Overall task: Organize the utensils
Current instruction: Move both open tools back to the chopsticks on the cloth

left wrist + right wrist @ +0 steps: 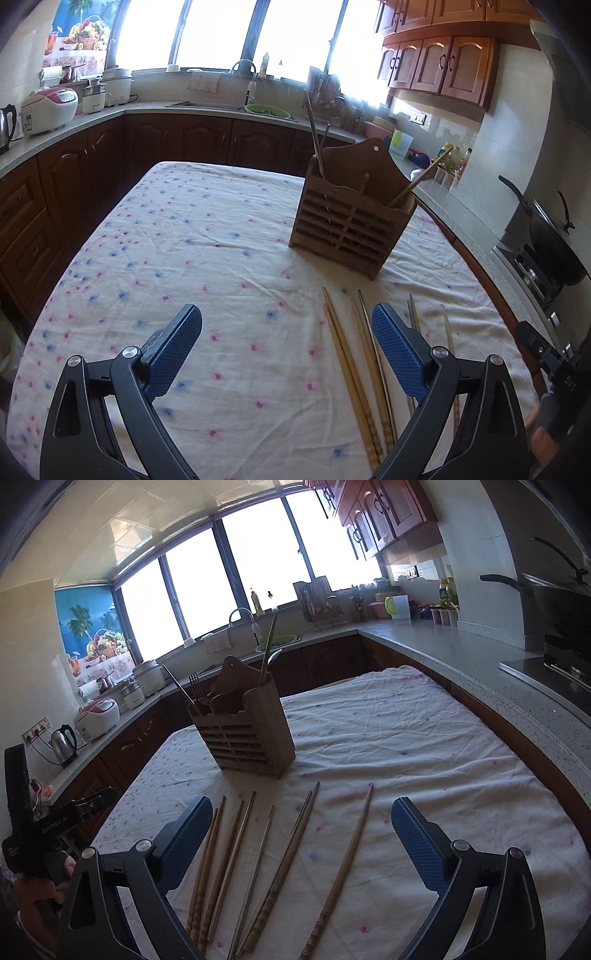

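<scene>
**Entry: loose chopsticks awaiting pick-up, both jaws empty**

Item 1. Wooden utensil holder [351, 221]: slatted box with a tall back, upright on the cloth-covered bench [207, 236], toward its far edge. It already carries a few sticks in one end compartment and a long wooden handle in the other.

Item 2. Loose chopsticks [280, 864]: a row lying flat on the cloth near the bench's near edge, tips pointing toward the holder. Wooden pairs lie at one end, a thin metal-looking stick [258, 864] about mid-row, a darker pair beside it, and a single wooden chopstick [347, 867] set apart at the other end.

Item 3. Left gripper [288, 354]: jaws wide, nothing between them, above bare cloth just beside the row.

Item 4. Right gripper [299, 845]: jaws wide, nothing gripped, hanging over the row.

Step in hand, judged: the approach to a pick; the sorting looks part done, with most sticks still out. The next move calls for settling on one stick, lowering around it and closing narrowly, since neighbours lie close and thin sticks on cloth may roll.

Views compared: the right wrist view shows the whole row and the other gripper's body at its edge; the left wrist view shows only part of the row, but gives the holder's slatted front and compartments more plainly.
</scene>
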`<move>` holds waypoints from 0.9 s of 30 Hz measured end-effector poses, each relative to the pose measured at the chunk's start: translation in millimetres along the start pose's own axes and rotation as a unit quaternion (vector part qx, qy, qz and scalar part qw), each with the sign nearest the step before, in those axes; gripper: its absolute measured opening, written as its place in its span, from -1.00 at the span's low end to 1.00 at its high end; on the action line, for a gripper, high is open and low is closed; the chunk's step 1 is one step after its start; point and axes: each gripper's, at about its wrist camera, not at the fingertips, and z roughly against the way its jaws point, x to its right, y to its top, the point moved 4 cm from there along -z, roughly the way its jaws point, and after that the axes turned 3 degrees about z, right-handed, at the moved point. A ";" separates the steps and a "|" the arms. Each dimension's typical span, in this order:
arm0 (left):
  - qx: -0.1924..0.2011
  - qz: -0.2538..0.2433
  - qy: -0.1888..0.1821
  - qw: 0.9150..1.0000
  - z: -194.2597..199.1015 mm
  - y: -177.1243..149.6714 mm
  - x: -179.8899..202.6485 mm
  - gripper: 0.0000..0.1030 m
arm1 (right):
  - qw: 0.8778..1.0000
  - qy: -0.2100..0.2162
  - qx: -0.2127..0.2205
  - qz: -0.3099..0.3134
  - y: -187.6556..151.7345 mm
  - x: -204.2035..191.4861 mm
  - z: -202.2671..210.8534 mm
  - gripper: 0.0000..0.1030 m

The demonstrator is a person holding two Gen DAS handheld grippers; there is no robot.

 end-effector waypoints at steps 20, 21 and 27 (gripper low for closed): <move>-0.084 -0.042 -0.007 0.996 -40.8 -19.3 24.4 0.84 | 0.998 -0.022 -0.059 -0.012 -19.5 21.0 -28.9 0.79; -0.087 -0.045 -0.008 0.995 -42.8 -19.8 25.8 0.83 | 0.998 -0.023 -0.061 -0.013 -19.5 21.7 -30.4 0.78; -0.113 -0.043 -0.022 0.992 -66.1 -18.3 32.6 0.52 | 0.996 -0.028 -0.085 -0.018 -21.1 27.7 -47.8 0.57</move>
